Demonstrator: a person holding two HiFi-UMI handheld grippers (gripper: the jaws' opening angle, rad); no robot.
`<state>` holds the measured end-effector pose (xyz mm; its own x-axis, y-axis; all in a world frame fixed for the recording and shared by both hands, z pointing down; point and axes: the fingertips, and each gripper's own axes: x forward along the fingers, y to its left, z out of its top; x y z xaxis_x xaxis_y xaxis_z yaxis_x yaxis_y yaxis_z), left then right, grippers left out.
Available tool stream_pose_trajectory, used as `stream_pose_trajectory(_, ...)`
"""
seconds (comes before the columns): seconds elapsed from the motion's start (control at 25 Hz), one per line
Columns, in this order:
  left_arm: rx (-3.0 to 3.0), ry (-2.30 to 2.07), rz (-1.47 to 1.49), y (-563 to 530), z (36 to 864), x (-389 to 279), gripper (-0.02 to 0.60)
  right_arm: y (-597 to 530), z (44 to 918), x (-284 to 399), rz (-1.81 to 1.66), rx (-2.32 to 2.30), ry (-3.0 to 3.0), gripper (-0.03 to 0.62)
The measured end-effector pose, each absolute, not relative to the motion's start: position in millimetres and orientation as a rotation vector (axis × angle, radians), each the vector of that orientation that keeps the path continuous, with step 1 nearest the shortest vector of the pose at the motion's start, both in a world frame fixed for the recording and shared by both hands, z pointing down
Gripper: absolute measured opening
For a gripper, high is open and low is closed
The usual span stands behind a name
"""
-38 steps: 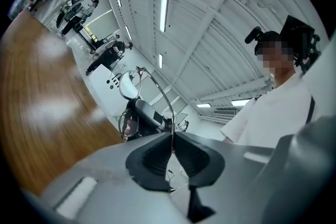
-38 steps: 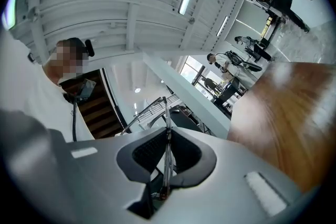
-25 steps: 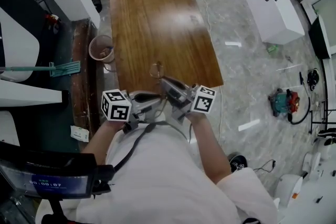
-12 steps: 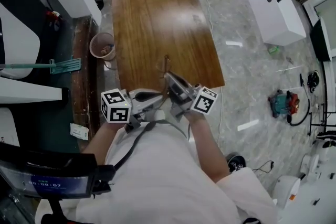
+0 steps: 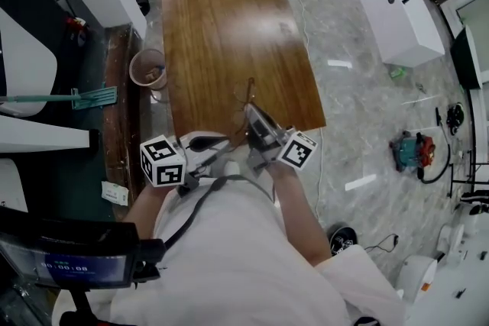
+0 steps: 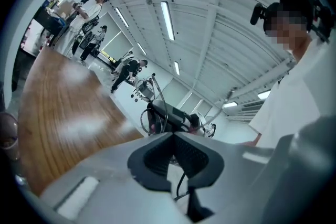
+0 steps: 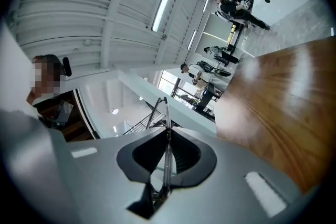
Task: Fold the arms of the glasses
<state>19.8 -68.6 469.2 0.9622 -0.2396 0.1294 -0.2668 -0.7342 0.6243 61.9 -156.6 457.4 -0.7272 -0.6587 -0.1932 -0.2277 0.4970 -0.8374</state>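
Standing edge-on, thin wire-framed glasses (image 7: 164,107) pinched in right tool (image 7: 167,132).

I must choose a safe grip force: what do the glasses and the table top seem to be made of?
The glasses: probably thin metal wire, judging by the slim, shiny frame. The table top: wood or veneer, glossy; brown grain with bright reflections.

Jaws of the left gripper (image 6: 172,136) together, apart before; glasses (image 7: 168,149) farther out over the table (image 5: 229,27).

Long wooden table (image 5: 229,34), glossy top, seemingly marble floor (image 5: 367,126)
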Motion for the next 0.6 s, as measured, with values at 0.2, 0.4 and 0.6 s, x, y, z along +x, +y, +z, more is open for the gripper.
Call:
stream_pose_trajectory(0.2,2.571,-0.292,0.097,-51.5,448.1,24.2,0.113,-168.4,461.0,82.1,-1.156,-0.840,2.170,0.031)
stream_pose_trajectory(0.4,2.659,-0.389,0.020,-67.7,419.4,33.5,0.123,-170.7,460.9,74.4,-1.168,-0.870,2.157,0.030)
stream_pose_trajectory(0.6,2.594,-0.477,-0.096,-96.1,406.3,23.8,0.021,-162.7,455.6,62.3,-1.112,-0.832,2.282,0.030)
